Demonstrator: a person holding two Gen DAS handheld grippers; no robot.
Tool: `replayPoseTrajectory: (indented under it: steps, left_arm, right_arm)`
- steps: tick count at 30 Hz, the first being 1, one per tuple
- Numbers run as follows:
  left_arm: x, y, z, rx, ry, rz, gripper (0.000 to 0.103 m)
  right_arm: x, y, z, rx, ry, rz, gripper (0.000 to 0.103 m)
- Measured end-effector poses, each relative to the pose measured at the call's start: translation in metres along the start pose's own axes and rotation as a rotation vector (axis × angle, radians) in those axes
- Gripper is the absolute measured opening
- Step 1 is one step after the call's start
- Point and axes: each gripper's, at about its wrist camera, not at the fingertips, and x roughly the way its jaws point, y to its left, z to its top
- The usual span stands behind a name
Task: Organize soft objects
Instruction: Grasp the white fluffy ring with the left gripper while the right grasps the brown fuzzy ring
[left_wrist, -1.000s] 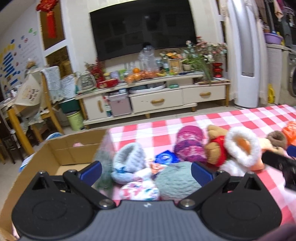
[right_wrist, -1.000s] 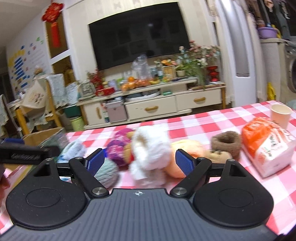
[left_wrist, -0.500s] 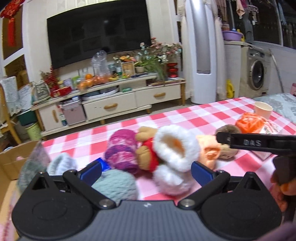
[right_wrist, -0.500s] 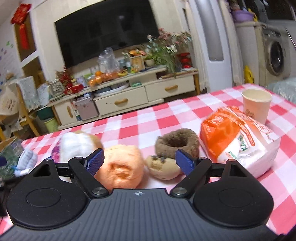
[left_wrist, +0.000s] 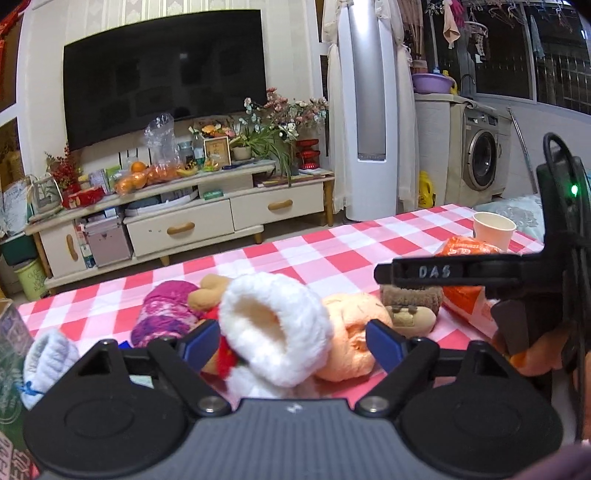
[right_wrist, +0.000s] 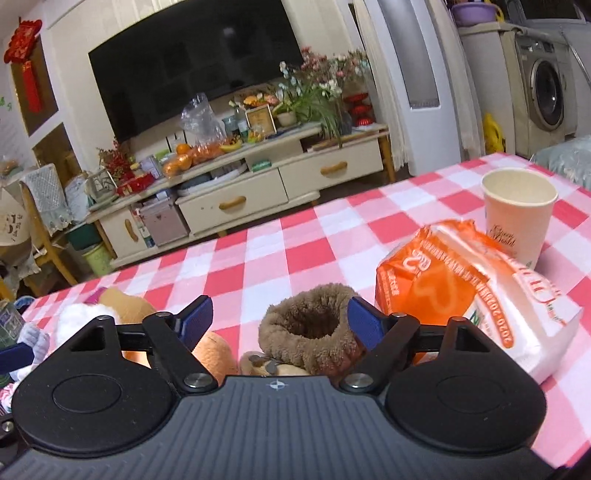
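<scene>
Soft items lie in a row on the red-and-white checked tablecloth (left_wrist: 332, 243). A white-cuffed orange fluffy slipper (left_wrist: 273, 332) lies between the blue pads of my left gripper (left_wrist: 291, 345), whose jaws are closing; the pads stand close beside it without visibly pressing. Left of it are a purple knitted piece (left_wrist: 166, 314), a brown plush bear (left_wrist: 207, 295) and a pale blue knit (left_wrist: 48, 358). My right gripper (right_wrist: 280, 321) is open around a brown fuzzy slipper (right_wrist: 306, 325); one of its fingers (left_wrist: 443, 273) crosses the left wrist view.
An orange-and-white plastic packet (right_wrist: 461, 291) lies right of the brown slipper, with a paper cup (right_wrist: 517, 214) behind it. A printed box side (left_wrist: 11, 354) stands at the table's left end. Beyond the far edge are a TV cabinet (left_wrist: 184, 221) and open floor.
Both views have swung right along the row; the cardboard box has left the left view. The left jaws have narrowed around the white-cuffed slipper. The brown slipper now sits between the right fingers.
</scene>
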Motion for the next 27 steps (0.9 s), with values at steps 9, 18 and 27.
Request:
replayPoseTrajectory:
  steps: [9,18,27]
  left_arm:
    - [0.027,-0.005,0.003,-0.063,0.042,-0.025,0.067]
    - [0.037,0.002,0.003,-0.141,0.1,-0.056,0.021]
    - [0.027,0.011,0.002,-0.193,0.131,-0.083,0.014]
  right_arm:
    - [0.016,0.005,-0.004,-0.097,0.05,-0.081,0.101]
    - [0.02,0.01,-0.005,-0.18,0.059,-0.105,0.068]
    - [0.021,0.0,-0.002,-0.126,0.075,-0.05,0.036]
